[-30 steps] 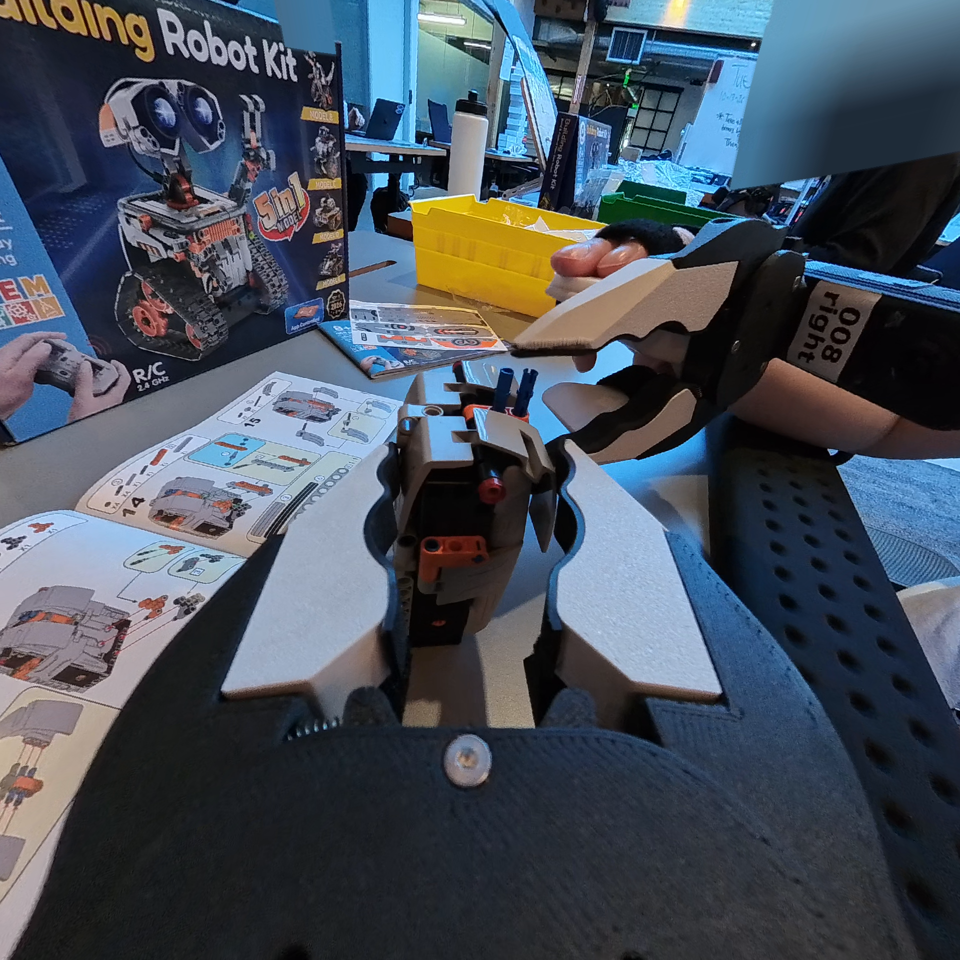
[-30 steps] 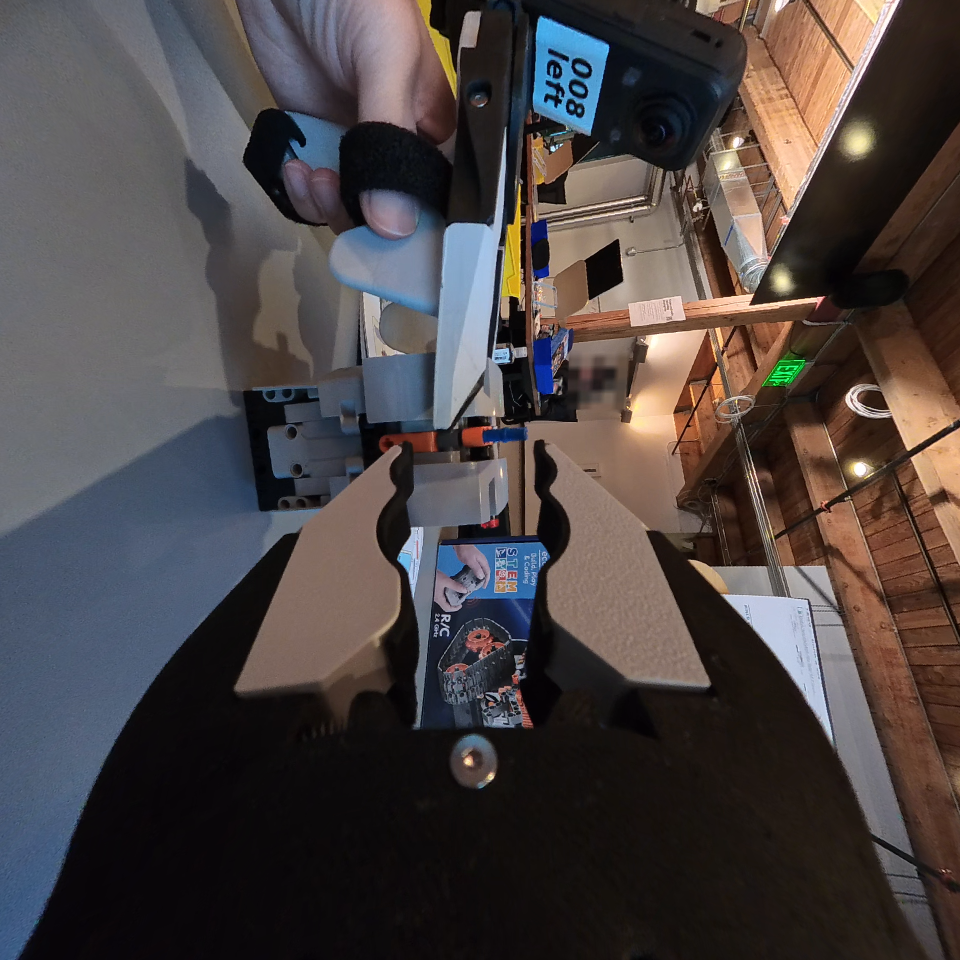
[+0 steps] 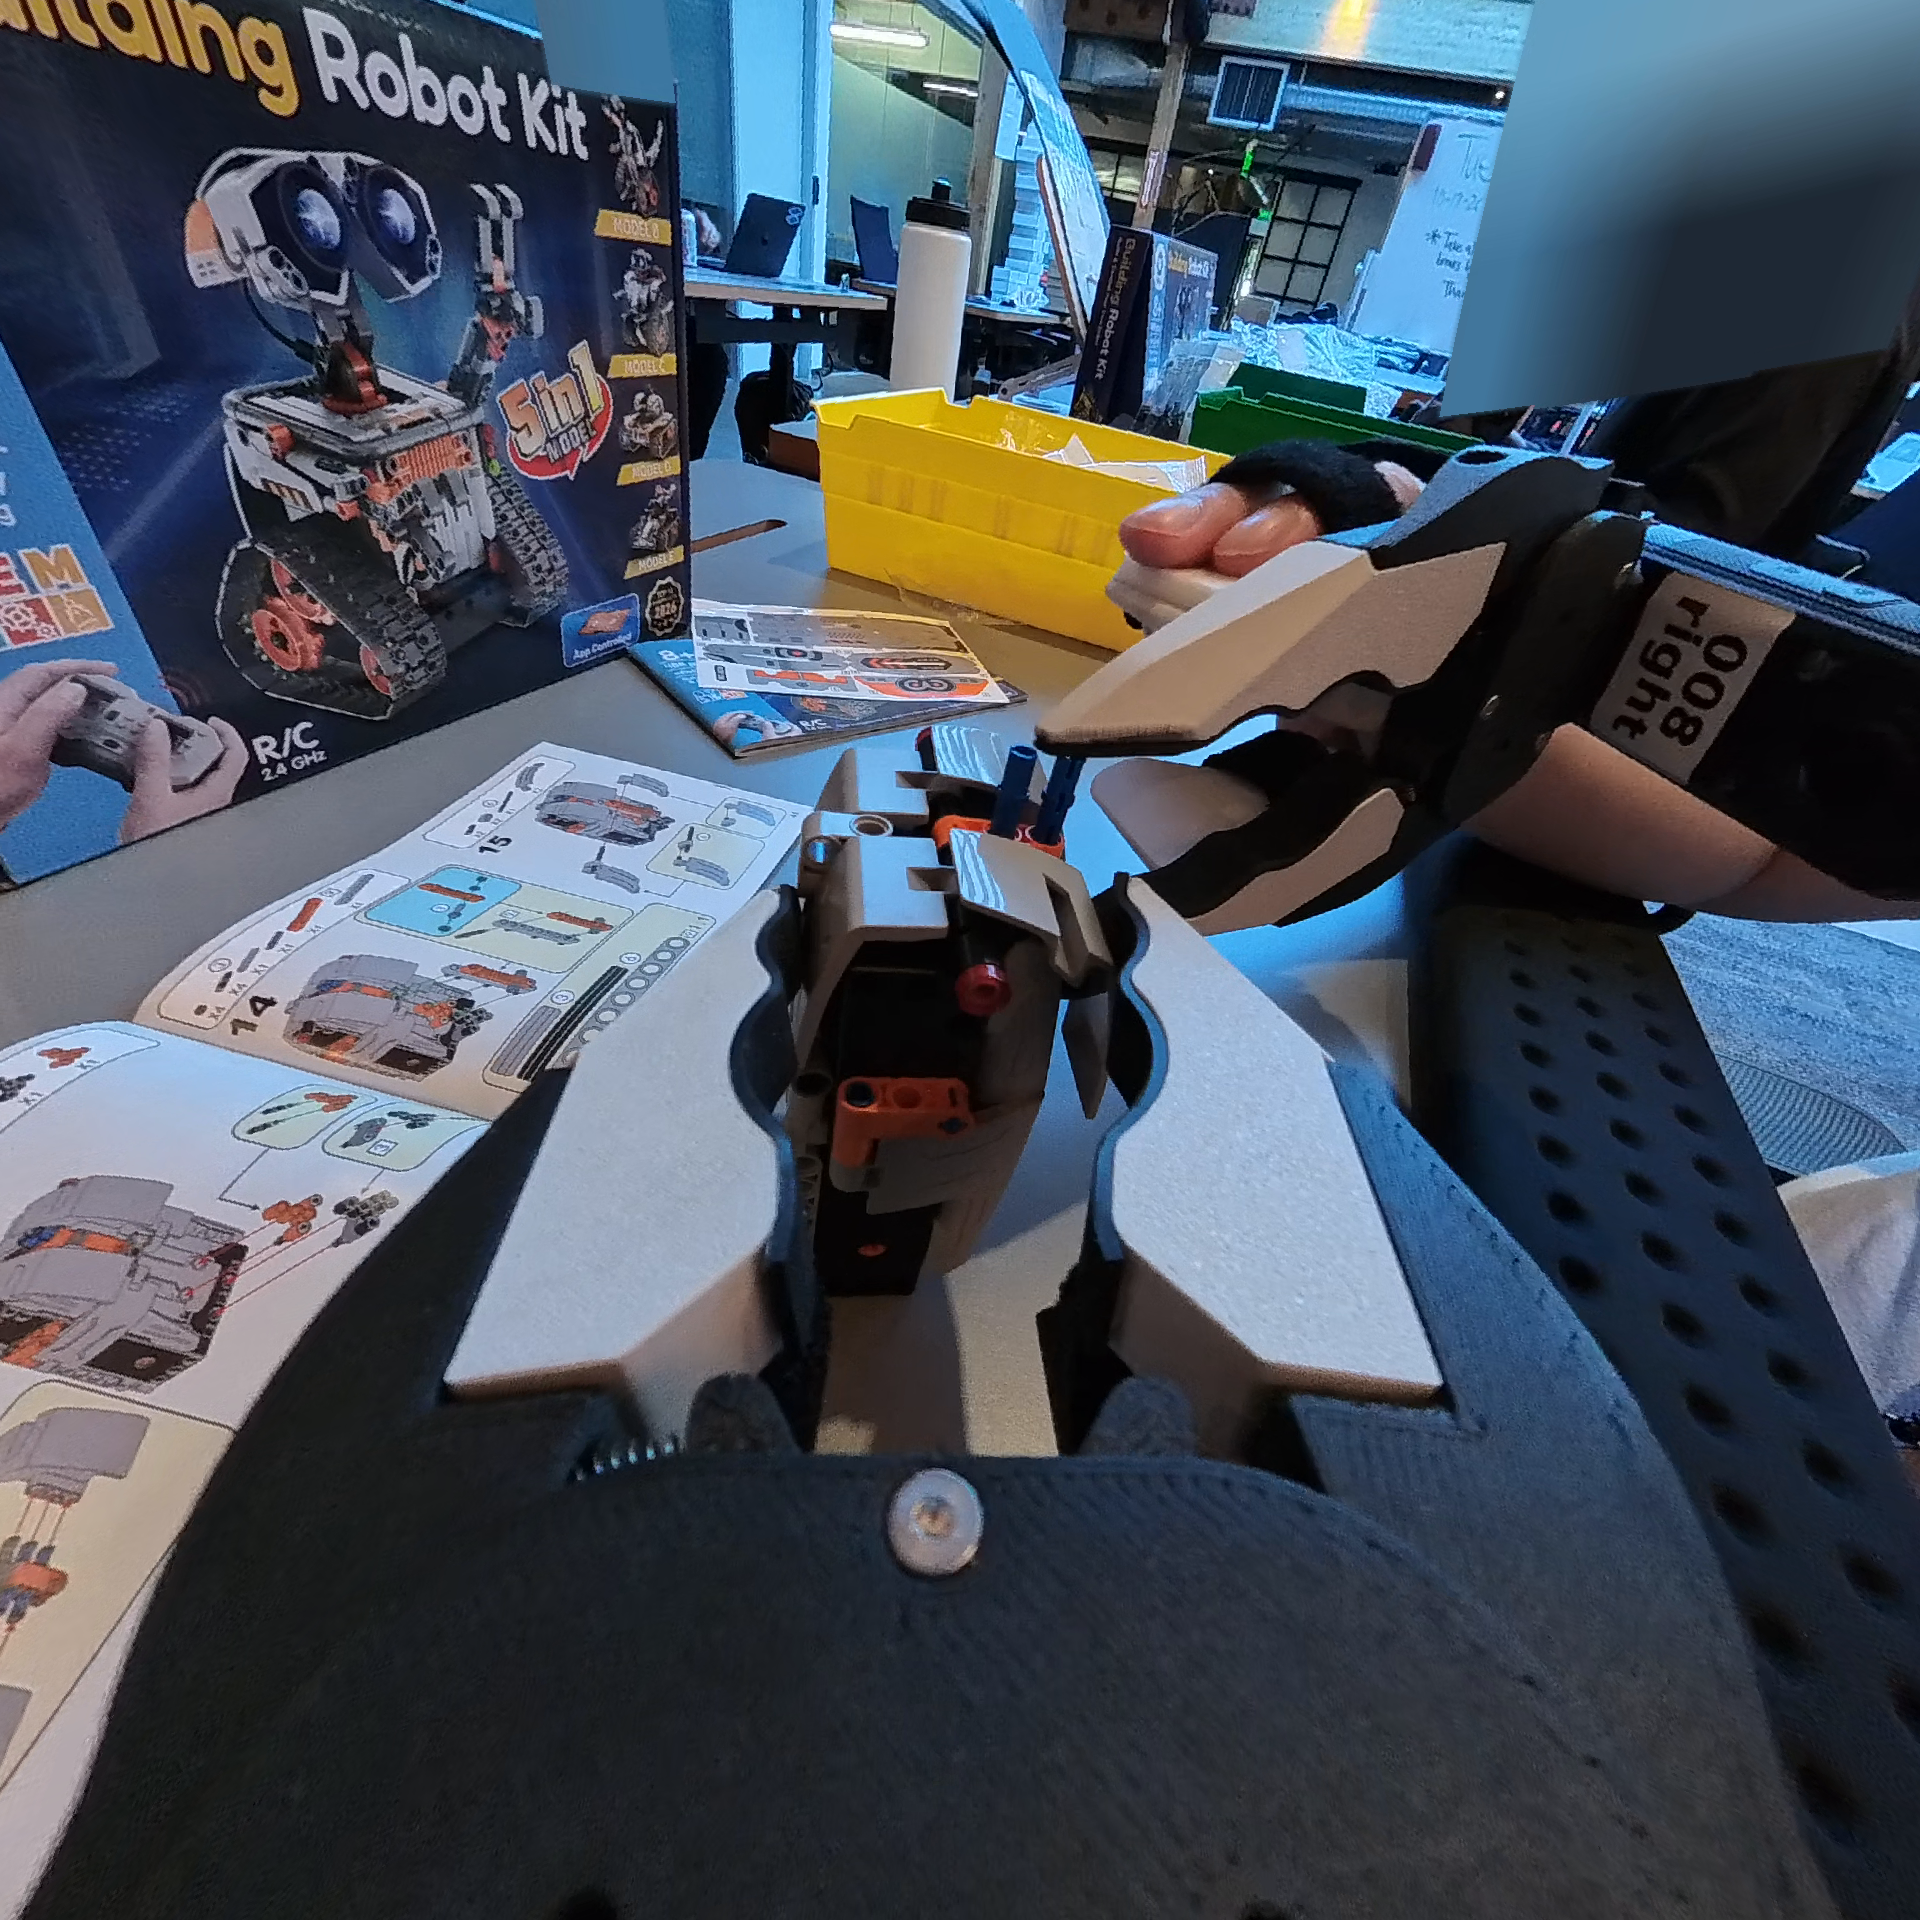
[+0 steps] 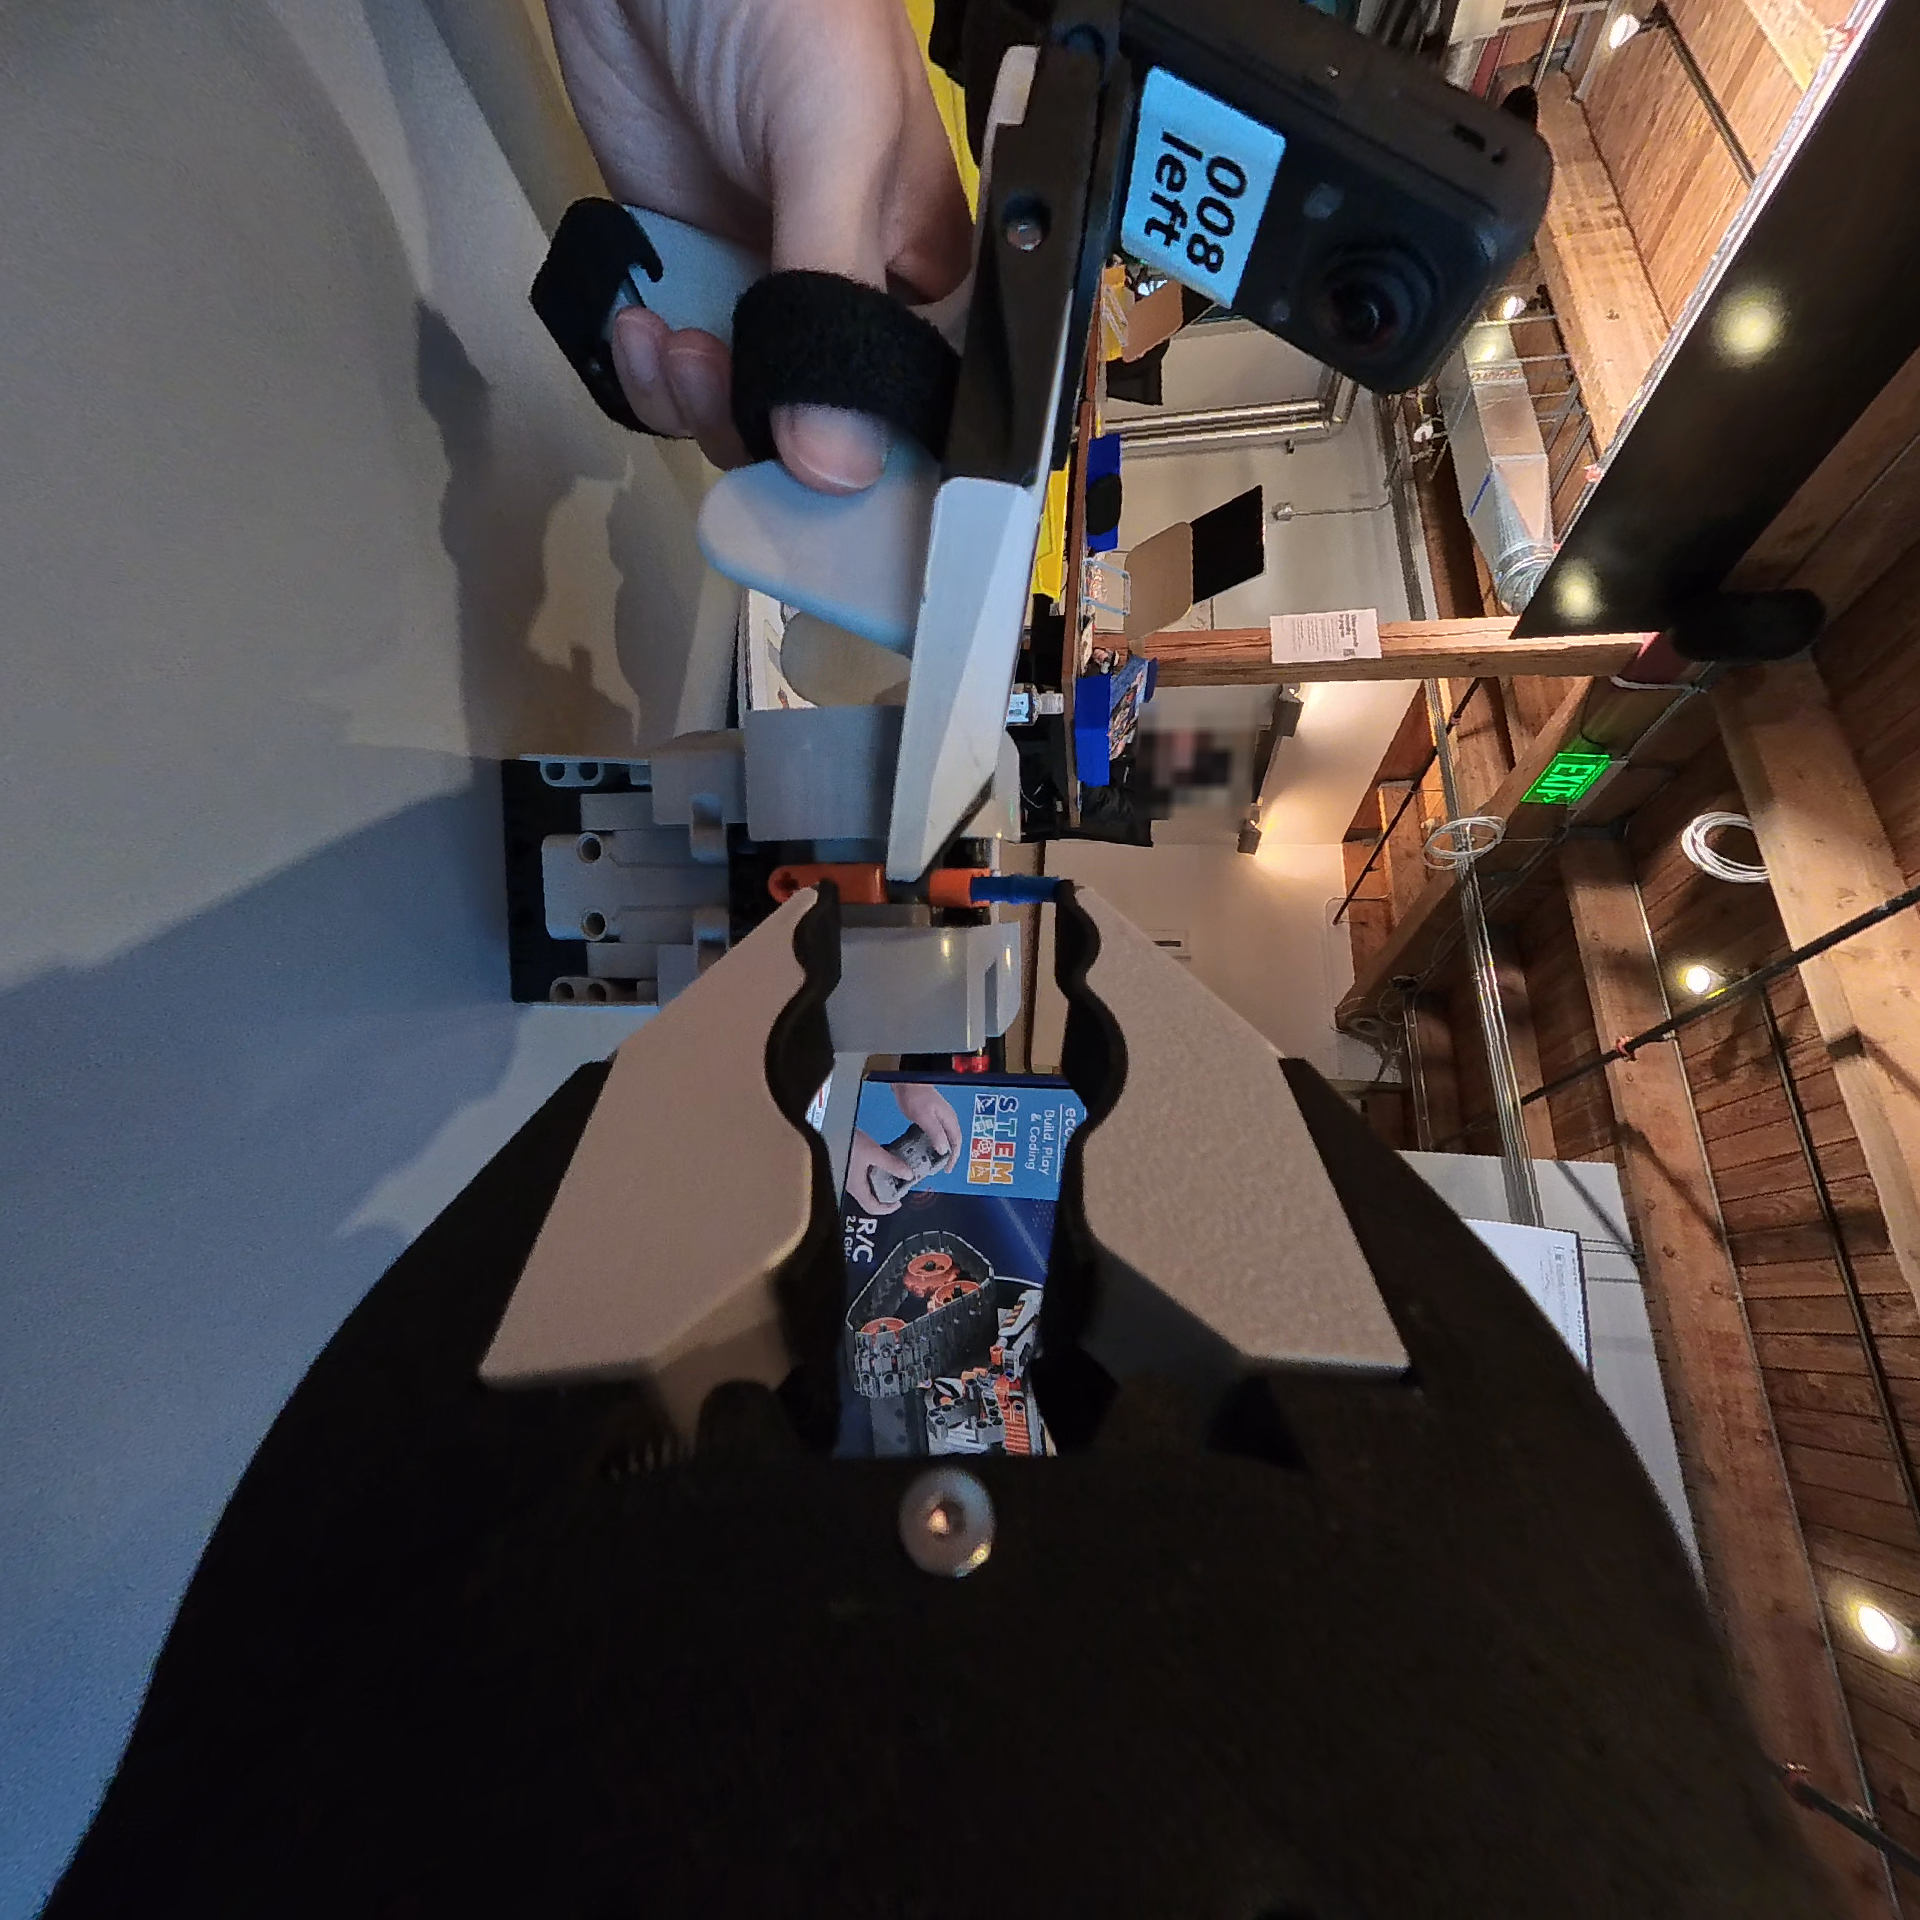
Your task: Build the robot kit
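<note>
My left gripper [image 3: 951,920] is shut on a grey and black brick-built assembly [image 3: 894,1049] and holds it upright on the grey table [image 3: 125,904]. Two blue pins [image 3: 1039,795] stick up from an orange connector on top of it. My right gripper [image 4: 945,896] is open and turned on its side. Its fingertips [image 4: 821,904] straddle the blue pin [image 4: 1013,888] and the orange connector lengthwise. In the left wrist view, the right gripper's upper finger [image 3: 1195,665] rests on the pin tops. The left gripper also shows in the right wrist view [image 4: 935,821].
A robot kit box [image 3: 312,416] stands at the back left. An open instruction booklet [image 3: 364,987] lies on the left, with a sticker sheet [image 3: 831,665] behind the assembly. A yellow bin [image 3: 987,520], a green bin [image 3: 1299,416] and a white bottle [image 3: 930,301] are farther back. A black perforated seat [image 3: 1610,1143] is on the right. Left and right tips are no more than a few centimetres apart.
My right gripper has moved forward to the assembly, so its open fingertips now reach the blue pins. The left gripper and the assembly have hardly moved.
</note>
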Demonstrator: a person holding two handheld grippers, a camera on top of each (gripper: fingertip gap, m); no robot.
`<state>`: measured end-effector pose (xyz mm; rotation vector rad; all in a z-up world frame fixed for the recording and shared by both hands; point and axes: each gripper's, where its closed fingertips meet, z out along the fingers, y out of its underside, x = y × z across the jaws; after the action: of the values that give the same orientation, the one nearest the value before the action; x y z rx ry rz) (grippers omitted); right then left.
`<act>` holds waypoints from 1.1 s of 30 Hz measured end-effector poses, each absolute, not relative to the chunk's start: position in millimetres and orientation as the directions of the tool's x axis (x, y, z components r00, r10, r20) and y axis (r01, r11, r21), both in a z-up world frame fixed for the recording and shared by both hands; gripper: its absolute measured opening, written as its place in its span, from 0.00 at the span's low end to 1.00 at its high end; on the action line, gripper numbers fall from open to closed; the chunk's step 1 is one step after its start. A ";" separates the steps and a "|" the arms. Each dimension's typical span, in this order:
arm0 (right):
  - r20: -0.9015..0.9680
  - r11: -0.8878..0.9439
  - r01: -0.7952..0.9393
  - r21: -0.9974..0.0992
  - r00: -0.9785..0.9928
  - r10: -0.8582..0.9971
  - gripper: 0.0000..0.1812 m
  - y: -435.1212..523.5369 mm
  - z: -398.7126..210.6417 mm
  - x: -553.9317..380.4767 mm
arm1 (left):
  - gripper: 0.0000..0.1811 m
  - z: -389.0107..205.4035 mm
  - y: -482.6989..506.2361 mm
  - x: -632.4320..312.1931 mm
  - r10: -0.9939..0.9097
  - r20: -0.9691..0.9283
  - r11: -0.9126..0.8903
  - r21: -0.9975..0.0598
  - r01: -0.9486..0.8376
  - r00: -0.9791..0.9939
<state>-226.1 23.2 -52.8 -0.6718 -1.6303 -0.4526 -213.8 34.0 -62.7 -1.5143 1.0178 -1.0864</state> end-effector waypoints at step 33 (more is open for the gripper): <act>0.977 0.758 0.646 -0.088 -0.092 0.192 0.27 21.7 -56.9 -224.8 | 0.31 -62.8 35.6 -214.4 -0.954 0.126 -0.159 -0.982 -0.101 0.273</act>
<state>-224.8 21.7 -56.9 -0.6774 -1.6522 -0.4321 -214.4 35.6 -62.8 -1.5208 1.0201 -1.0473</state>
